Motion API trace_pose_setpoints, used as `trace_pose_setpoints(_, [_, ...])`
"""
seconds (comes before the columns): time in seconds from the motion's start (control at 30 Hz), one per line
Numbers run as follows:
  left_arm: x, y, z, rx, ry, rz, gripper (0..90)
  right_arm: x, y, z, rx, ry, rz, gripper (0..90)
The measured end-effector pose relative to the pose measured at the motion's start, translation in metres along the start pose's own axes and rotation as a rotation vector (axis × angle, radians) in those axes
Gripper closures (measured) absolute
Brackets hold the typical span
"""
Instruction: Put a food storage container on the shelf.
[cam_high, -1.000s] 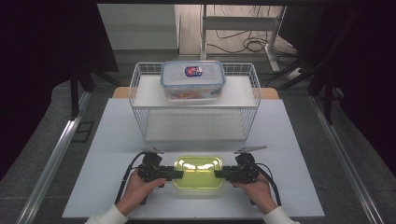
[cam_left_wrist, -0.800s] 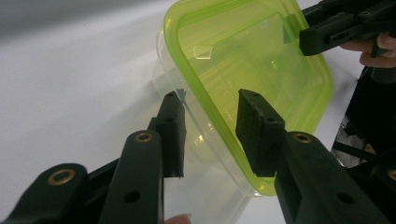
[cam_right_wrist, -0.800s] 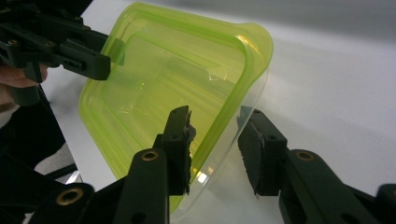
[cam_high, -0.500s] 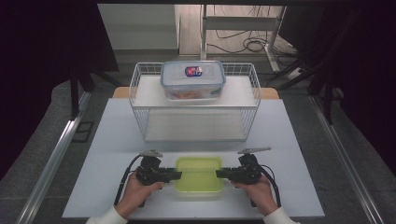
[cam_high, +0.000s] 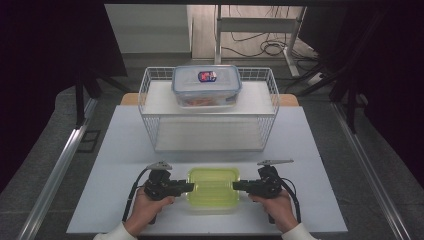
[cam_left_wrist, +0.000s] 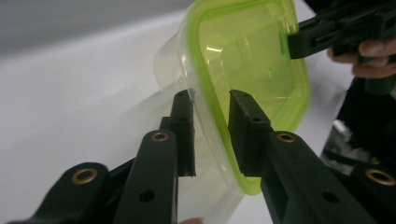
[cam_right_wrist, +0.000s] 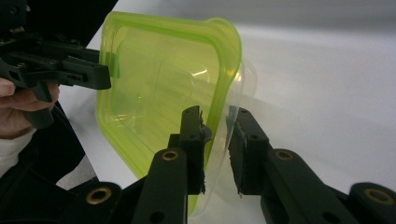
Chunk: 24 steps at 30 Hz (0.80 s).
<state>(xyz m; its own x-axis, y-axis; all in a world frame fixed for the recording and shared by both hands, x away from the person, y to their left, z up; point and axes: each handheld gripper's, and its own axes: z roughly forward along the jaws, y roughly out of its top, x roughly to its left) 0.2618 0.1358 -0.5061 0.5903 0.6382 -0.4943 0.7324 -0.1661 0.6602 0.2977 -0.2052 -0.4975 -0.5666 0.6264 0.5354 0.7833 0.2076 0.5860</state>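
Near the front edge of the white rectangular table (cam_high: 120, 150), a clear plastic rectangular container with a yellow-green lid (cam_high: 212, 189), lying between the two hands. At its left end, the left gripper (cam_high: 190, 187), jaws straddling the lid's rim and the clear wall beneath it, just been closing, with narrow gaps to either side in the left gripper view (cam_left_wrist: 210, 100), so not yet clamped. At its right end, the right gripper (cam_high: 236, 186), jaws likewise just been closing around the rim (cam_right_wrist: 217, 116), one pad about touching the green edge, the other standing slightly off; firm grip not certain. Farther back, a white wire basket (cam_high: 150, 107) holding a clear lidded plastic box with a blue seal (cam_high: 207, 85).
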Motion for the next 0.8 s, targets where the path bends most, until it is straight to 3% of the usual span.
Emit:
trace_pose_setpoints(0.33, [-0.002,-0.001,-0.002,-0.009,0.009,0.013,77.0,0.000,0.000,-0.004,-0.020,0.014,0.010,79.6])
trace_pose_setpoints(0.8, [-0.008,0.002,-0.011,-0.049,0.016,0.070,78.7,0.008,0.001,-0.009,-0.046,0.007,-0.045,79.8])
